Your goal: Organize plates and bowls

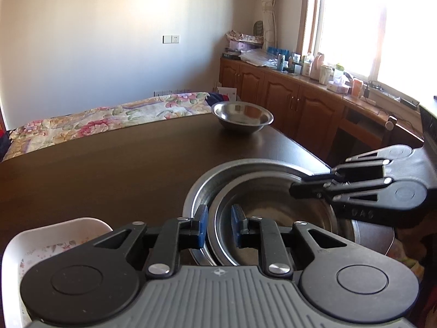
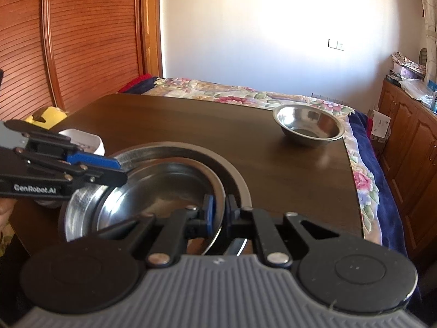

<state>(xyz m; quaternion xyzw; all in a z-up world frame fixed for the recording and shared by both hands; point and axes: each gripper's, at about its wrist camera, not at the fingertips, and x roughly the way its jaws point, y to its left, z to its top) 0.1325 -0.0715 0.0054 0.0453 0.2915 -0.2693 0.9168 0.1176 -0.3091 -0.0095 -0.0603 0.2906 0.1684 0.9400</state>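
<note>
- Two steel bowls sit nested at the near edge of the desk [image 1: 95, 169]: an inner bowl [image 2: 161, 188] lies inside a wider outer bowl [image 2: 235, 175], and both grippers are on the inner one.
- Left gripper [image 1: 218, 227]: its jaws are narrow, blue pads set either side of the inner bowl's rim on the left. They look closed on that thin rim, one pad inside and one outside.
- Right gripper [image 2: 218, 213]: its jaws are pinched nearly together on the rim at the opposite side of the same bowl.
- Gripping at opposite edges is probably meant to keep the bowl level while it is lifted out of, or lowered into, the larger one; a thin rim is the only graspable part on smooth steel.
- A third steel bowl [image 1: 242, 117] stands alone at the far corner of the desk, well apart from the pair, likely waiting to join the stack.
- A white flowered dish [image 1: 54, 243] sits just beside the nested bowls on the left.
- Only the left wrist view shows the window and the wooden cabinets [image 1: 286, 95] with clutter on top.
- Only the right wrist view shows the slatted wooden door [image 2: 82, 41], a yellow object [image 2: 52, 116] past the desk's left corner, and the left gripper's side profile on the rim.
- Both views show the flowered bedspread [image 2: 245, 95] behind the desk.
</note>
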